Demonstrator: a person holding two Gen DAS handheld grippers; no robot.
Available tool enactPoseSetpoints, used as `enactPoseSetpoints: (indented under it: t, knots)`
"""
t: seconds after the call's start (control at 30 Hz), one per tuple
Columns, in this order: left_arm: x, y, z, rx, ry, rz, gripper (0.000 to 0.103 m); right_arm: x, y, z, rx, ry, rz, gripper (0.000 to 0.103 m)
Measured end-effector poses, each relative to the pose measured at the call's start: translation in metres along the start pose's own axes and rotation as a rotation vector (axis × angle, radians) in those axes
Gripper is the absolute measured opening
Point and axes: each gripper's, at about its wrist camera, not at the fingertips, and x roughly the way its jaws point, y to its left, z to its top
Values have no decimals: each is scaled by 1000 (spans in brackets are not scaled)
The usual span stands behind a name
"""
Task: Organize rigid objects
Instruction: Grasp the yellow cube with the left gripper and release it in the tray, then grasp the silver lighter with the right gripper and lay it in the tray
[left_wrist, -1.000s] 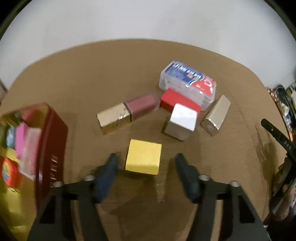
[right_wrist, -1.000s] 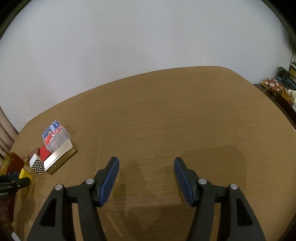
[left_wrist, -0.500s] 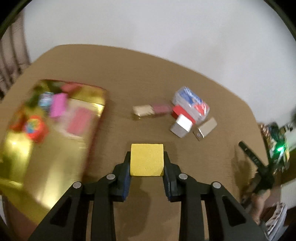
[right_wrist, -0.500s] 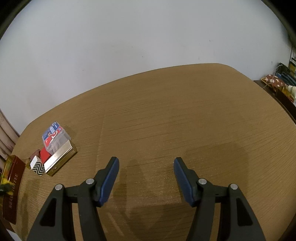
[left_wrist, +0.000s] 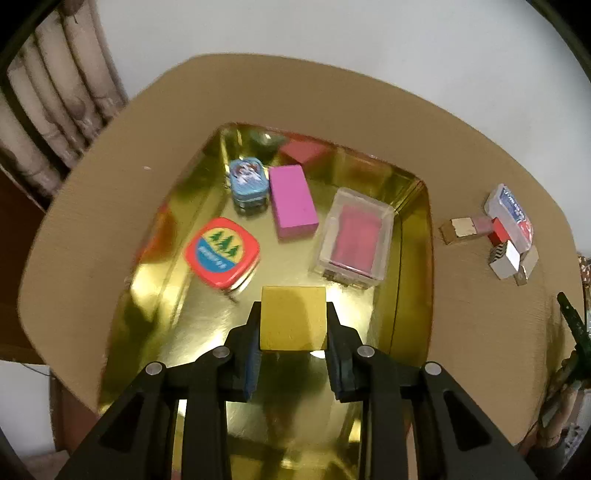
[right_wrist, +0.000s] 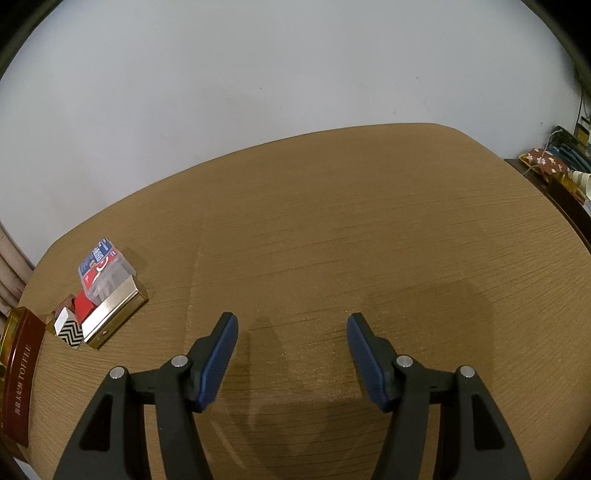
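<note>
My left gripper (left_wrist: 293, 321) is shut on a yellow cube (left_wrist: 293, 317) and holds it above the near part of a gold tin box (left_wrist: 413, 258). In the box lie a red tin (left_wrist: 221, 252), a blue tin (left_wrist: 248, 179), a pink block (left_wrist: 292, 199), a clear case with a pink card (left_wrist: 354, 238) and a red block (left_wrist: 303, 152). To the right on the table lie a gold-and-pink box (left_wrist: 463, 228), a clear blue-labelled case (left_wrist: 511, 212), a red block (left_wrist: 498, 230) and a silver cube (left_wrist: 508, 258). My right gripper (right_wrist: 291, 332) is open and empty over bare table.
In the right wrist view the loose pile sits far left: the clear case (right_wrist: 103, 266), a long gold box (right_wrist: 114, 315), a zigzag-patterned cube (right_wrist: 70, 330). The tin's red side (right_wrist: 20, 373) shows at the left edge. A curtain (left_wrist: 48, 110) hangs beyond the table's left.
My left gripper closed on the yellow cube, lifted it and carried it left over the gold tin. The right gripper has stayed still and open.
</note>
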Motion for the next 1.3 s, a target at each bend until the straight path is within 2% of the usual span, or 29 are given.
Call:
enactPoseSetpoints:
  t: [0.13, 0.53, 0.63, 0.67, 0.73, 0.83, 0.9, 0.97, 1.0, 1.17, 1.23, 1.3]
  knots:
    - [19, 1, 9, -7, 28, 31, 26, 2, 0, 0, -1, 2, -2, 63]
    - [35, 7, 34, 15, 6, 113, 28, 2, 1, 0, -2, 2, -4, 63]
    - [24, 7, 32, 9, -23, 87, 37, 2, 1, 0, -1, 2, -3, 63]
    - [16, 10, 28, 6, -35, 82, 45, 2, 0, -2, 0, 2, -2, 63]
    - [-6, 11, 22, -13, -92, 81, 50, 3, 0, -2, 0, 1, -2, 64]
    - [-46, 7, 3, -28, -193, 54, 58, 3, -1, -1, -1, 2, -2, 64]
    - [-77, -5, -22, -24, -267, 34, 70, 3, -2, -1, -4, 1, -2, 64]
    - [-93, -17, -44, -23, -305, 12, 79, 2, 1, -2, -17, 2, 9, 64]
    - [-102, -25, -60, -16, -316, -8, 79, 3, 3, -2, -33, 6, 31, 64]
    - [-106, -53, -122, 29, -304, -63, 80, -3, 31, -6, -158, 84, 176, 64]
    - [-101, -64, -143, 55, -276, -66, 80, -7, 44, -8, -157, 143, 257, 64]
    - [-93, -71, -157, 78, -253, -62, 80, -5, 59, -9, -84, 238, 320, 64]
